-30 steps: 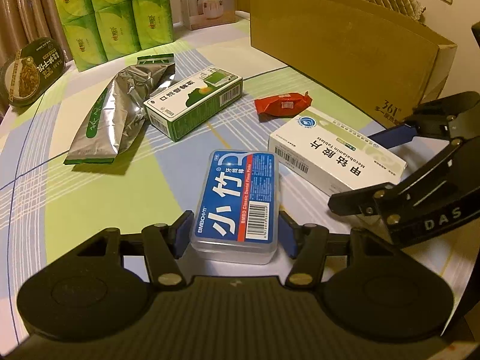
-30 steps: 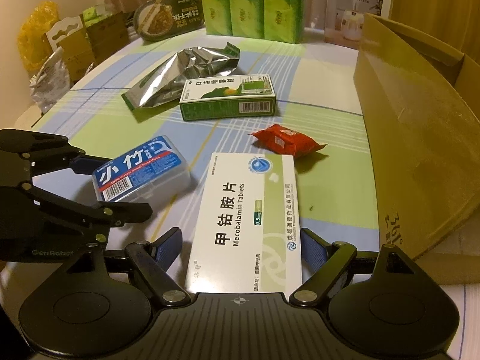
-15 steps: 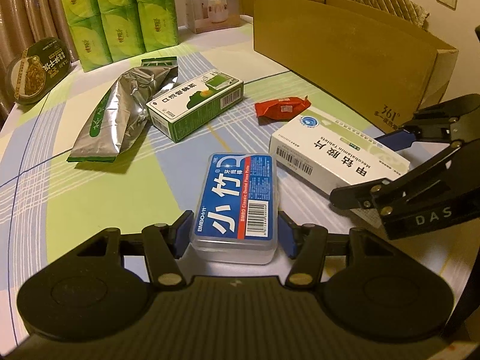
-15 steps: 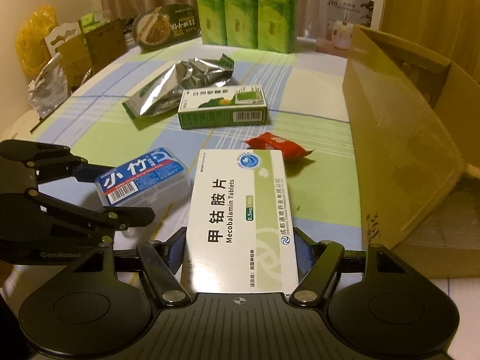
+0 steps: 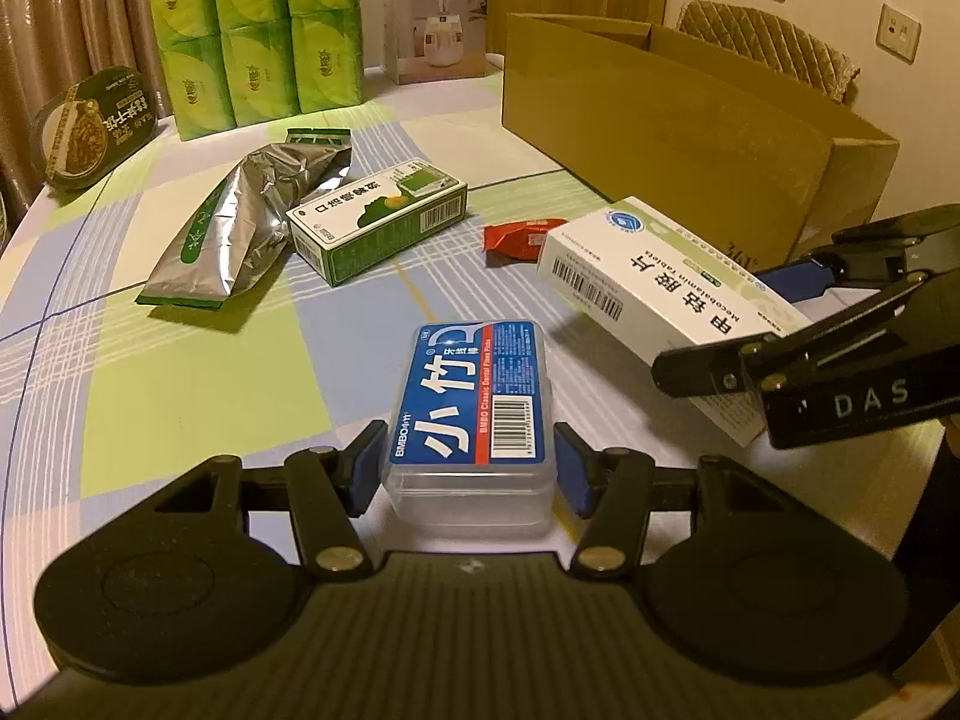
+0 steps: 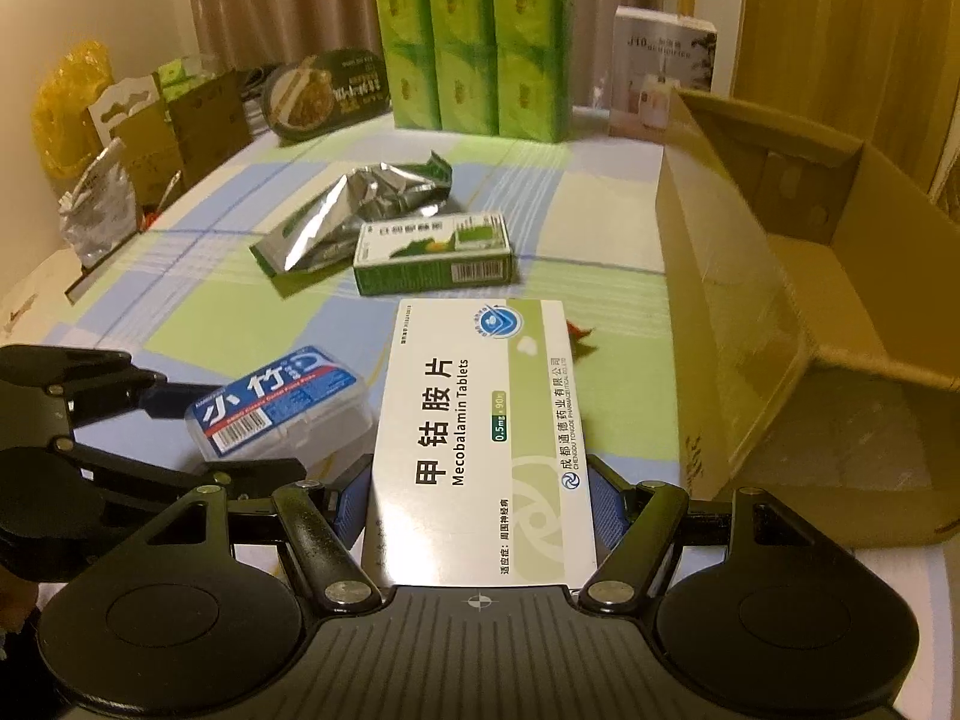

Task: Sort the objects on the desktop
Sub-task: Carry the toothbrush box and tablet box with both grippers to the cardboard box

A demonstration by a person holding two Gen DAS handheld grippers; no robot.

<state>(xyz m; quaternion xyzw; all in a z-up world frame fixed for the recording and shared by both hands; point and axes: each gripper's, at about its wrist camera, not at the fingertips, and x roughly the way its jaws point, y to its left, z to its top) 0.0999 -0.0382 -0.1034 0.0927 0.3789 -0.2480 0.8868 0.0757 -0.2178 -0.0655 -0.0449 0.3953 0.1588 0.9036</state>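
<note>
The left gripper [image 5: 468, 468] is clamped on the floss case [image 5: 474, 402], lifted just above the table [image 5: 198, 372]. The right gripper [image 6: 480, 498] is clamped on the tablet box [image 6: 480, 438], raised beside the carton [image 6: 738, 300]. Farther off lie a green box [image 5: 378, 228], a foil pouch [image 5: 240, 222] and a red packet [image 5: 516, 237], near the tissue packs [image 5: 252, 30].

Floss case [image 5: 471, 414] sits at 6 o'clock on the table [image 5: 198, 384], tablet box [image 5: 666, 306] at 3, cardboard box [image 5: 672, 138] behind it around 1. Foil pouch [image 5: 240, 228] at 10, touching the carton [image 5: 378, 222] at 11; tissue packs [image 5: 258, 36] way back.
</note>
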